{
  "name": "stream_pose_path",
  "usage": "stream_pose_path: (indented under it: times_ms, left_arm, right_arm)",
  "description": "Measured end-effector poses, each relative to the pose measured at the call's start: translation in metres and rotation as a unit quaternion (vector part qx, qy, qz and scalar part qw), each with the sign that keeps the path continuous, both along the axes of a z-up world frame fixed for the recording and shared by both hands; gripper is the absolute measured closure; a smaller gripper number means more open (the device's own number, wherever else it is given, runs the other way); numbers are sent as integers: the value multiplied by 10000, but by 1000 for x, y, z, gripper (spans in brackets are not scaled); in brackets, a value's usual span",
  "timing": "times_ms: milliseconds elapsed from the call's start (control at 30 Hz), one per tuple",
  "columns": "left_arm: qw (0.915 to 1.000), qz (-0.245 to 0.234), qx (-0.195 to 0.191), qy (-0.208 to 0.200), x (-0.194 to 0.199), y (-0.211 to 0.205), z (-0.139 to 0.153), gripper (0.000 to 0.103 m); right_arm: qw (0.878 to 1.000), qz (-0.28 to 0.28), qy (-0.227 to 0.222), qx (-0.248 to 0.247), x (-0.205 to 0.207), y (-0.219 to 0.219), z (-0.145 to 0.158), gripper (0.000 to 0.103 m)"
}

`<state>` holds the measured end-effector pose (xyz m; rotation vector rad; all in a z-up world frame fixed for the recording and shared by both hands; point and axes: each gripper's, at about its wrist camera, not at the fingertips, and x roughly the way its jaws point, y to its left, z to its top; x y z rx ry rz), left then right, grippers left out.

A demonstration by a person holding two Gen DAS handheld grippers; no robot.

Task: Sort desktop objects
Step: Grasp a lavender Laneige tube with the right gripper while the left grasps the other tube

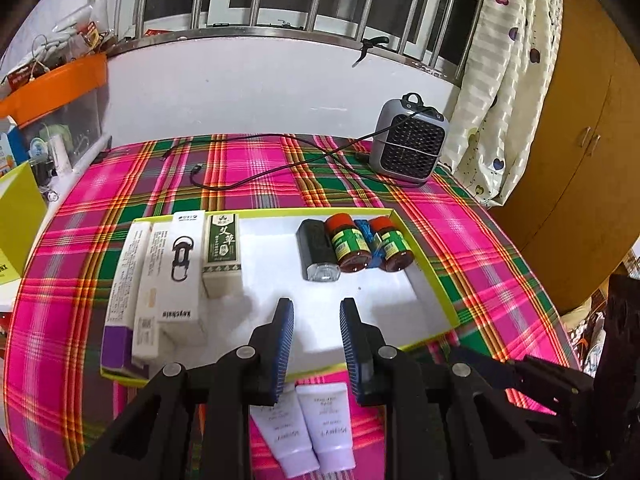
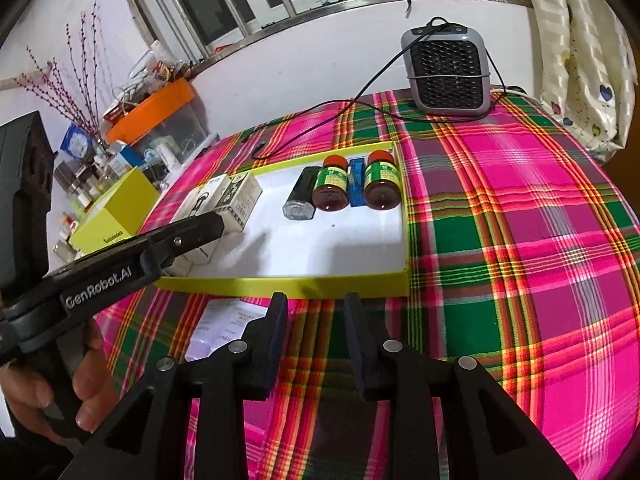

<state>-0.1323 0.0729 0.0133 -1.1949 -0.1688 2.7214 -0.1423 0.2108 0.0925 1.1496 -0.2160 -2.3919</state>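
A shallow tray (image 1: 424,236) with a yellow-green rim and white floor lay on the plaid tablecloth (image 1: 260,176). At its nine o'clock side, in the left wrist view, four cartons lay side by side: a purple-ended box (image 1: 120,300), a white box (image 1: 146,292), a keychain box (image 1: 184,276) and a green-labelled box (image 1: 222,254). Toward the tray's one o'clock corner lay a black bottle (image 1: 318,250), a red-capped jar (image 1: 347,245), a blue item (image 1: 370,246) wedged between the jars, and a second red-capped jar (image 1: 393,245). The middle of the tray floor was bare.

The left gripper (image 1: 316,312) hung over the tray's near edge with its jaws spread and nothing between them. Two white tubes (image 1: 308,428) lay on the cloth outside the tray, at six o'clock from the gripper, directly under its frame and touching each other side by side.

In the right wrist view, the right gripper (image 2: 314,304) stood with jaws parted and empty just short of the tray's near wall (image 2: 280,286); the tubes showed partly at its nine o'clock (image 2: 224,328). A hand (image 2: 60,392) held the left gripper's handle at that view's eight o'clock.

A grey fan heater (image 1: 408,140) stood on the cloth at one o'clock beyond the tray, its black cord (image 1: 260,176) trailing across the cloth.
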Motion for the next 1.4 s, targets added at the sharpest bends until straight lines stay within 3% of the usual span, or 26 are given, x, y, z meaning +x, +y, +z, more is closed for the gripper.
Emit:
stream_pose_path:
  times_ms: [833,1400]
  left_arm:
    - [9980,426,252,-396,60,-61,-37,77]
    - [9979,33,365,-529,60,-45,-42,73]
  right_arm:
    - [9962,783,-161,359,27,-74,-18,69]
    - [9933,693,-64,928,22,-74,-28,69]
